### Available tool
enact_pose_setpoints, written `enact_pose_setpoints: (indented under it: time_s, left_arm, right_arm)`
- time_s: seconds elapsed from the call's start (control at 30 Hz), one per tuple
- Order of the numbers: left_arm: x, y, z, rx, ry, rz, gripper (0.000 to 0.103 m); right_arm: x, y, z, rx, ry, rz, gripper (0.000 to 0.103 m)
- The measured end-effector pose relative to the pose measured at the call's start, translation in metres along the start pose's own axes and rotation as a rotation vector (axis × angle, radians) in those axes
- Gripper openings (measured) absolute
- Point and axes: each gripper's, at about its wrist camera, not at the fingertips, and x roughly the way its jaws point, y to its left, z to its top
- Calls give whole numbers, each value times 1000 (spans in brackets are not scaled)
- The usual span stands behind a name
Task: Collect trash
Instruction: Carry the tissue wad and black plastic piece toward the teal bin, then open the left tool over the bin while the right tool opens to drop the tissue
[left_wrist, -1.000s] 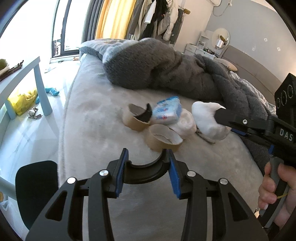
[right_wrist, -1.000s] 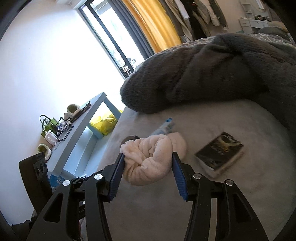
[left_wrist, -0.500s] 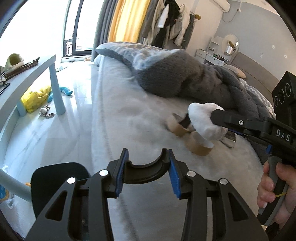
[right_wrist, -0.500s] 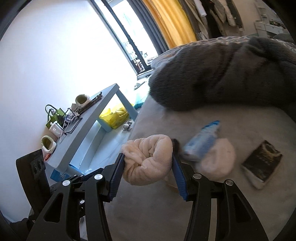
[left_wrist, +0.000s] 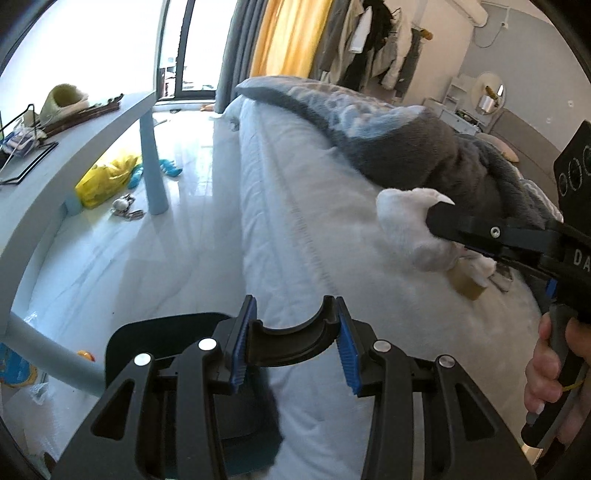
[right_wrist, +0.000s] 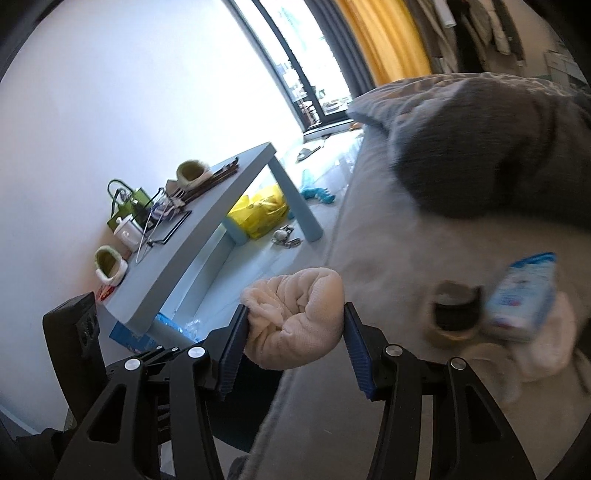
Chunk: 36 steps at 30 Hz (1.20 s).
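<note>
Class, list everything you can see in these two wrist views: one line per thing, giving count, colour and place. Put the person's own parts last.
Rolled cloth: one, cream, clamped in the right tool.
Black curved piece: one, clamped in the left tool, over the bin.
Bin: one, black, on the floor beside the bed.
Cardboard rolls: at least one, brown, on the bed.
Packet: one, blue and white, beside the roll.
Bed: one, white cover.
Blanket: one, grey, heaped on the bed.
Table: one, pale blue, by the wall.
Yellow bag: one, under the table.
Left tool: black, blue pads.
Right tool: black, blue pads.
Hand: one, gripping the right tool's handle.
</note>
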Motion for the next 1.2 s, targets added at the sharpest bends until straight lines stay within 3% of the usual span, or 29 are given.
enact_pose_setpoints:
  time_s: [0.73, 1.13, 1.2]
  left_arm:
    - [41, 109, -44, -66, 284, 86, 46]
    - [33, 138, -52, -93, 323, 85, 66]
    - [32, 142, -52, -96, 325, 81, 77]
  right_arm:
    - [97, 82, -6, -90, 110, 61, 52]
    - [134, 98, -15, -110, 160, 32, 52]
    - [140, 99, -16, -112, 169, 22, 52]
